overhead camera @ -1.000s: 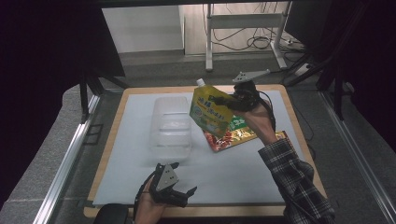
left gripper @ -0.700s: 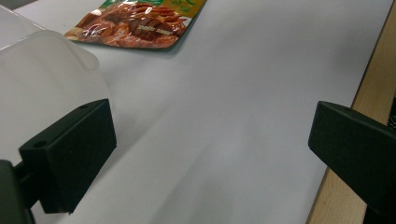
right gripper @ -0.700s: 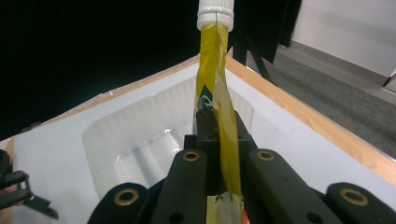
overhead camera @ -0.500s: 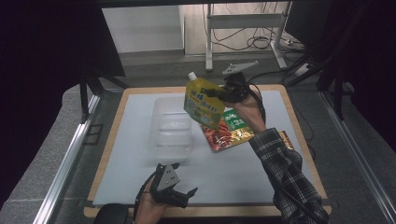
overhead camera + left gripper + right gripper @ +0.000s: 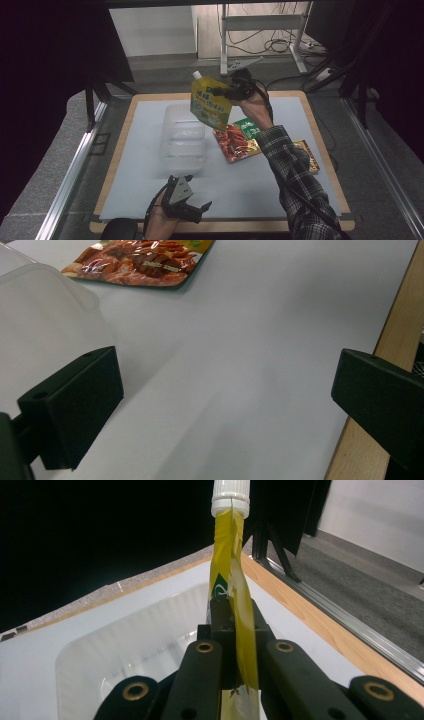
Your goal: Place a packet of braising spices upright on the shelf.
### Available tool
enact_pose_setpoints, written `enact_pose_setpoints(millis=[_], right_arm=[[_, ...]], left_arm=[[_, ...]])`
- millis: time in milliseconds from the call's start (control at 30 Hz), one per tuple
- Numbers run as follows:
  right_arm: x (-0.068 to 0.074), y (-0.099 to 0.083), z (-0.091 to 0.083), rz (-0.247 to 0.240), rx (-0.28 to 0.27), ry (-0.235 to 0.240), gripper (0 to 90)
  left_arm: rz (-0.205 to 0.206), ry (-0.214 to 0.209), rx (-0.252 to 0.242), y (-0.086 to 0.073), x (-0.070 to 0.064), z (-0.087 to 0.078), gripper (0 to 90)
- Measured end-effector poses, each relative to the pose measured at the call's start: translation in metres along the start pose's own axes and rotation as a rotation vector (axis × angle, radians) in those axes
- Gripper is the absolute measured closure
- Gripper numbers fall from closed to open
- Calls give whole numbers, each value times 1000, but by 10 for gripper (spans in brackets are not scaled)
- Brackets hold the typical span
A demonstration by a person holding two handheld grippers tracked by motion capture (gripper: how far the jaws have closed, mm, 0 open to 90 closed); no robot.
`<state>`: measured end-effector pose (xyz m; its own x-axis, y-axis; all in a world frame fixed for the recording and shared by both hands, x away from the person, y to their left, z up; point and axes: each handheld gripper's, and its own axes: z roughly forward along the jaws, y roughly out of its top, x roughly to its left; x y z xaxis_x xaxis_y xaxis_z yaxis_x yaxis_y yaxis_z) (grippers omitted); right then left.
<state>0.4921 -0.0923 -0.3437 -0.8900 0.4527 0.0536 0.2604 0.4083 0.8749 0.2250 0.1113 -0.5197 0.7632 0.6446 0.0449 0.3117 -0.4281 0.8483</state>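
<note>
Holding a yellow spouted pouch (image 5: pixel 210 102) in the air above the far side of the table (image 5: pixel 260 187), pinched edge-on between the jaws of the right gripper (image 5: pixel 223 91), white cap (image 5: pixel 230 497) uppermost. Hanging over the far end of a clear plastic tray (image 5: pixel 182 140), near its right rim, with the tray's hollow directly below in the right gripper view. Lying flat on the white mat just right of the tray: a red snack packet (image 5: pixel 235 142), partly under the plaid sleeve (image 5: pixel 295 175). Resting at the near edge of the table, well apart from the pouch: the left gripper (image 5: pixel 192 210), jaws spread wide with nothing between them, tray corner (image 5: pixel 45 325) beside its one jaw.
</note>
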Motion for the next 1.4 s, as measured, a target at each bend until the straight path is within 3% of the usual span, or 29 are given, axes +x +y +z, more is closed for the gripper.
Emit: enact_pose_setpoints(millis=[800, 1033, 1400], right_arm=[[0, 25, 62, -10, -13, 33, 875], [2, 25, 77, -10, -13, 39, 875], [5, 16, 103, -18, 45, 40, 876]], left_arm=[[-7, -11, -3, 0, 1, 0, 1], [-7, -15, -1, 0, 1, 0, 1], [-7, -18, 0, 0, 1, 1, 1]])
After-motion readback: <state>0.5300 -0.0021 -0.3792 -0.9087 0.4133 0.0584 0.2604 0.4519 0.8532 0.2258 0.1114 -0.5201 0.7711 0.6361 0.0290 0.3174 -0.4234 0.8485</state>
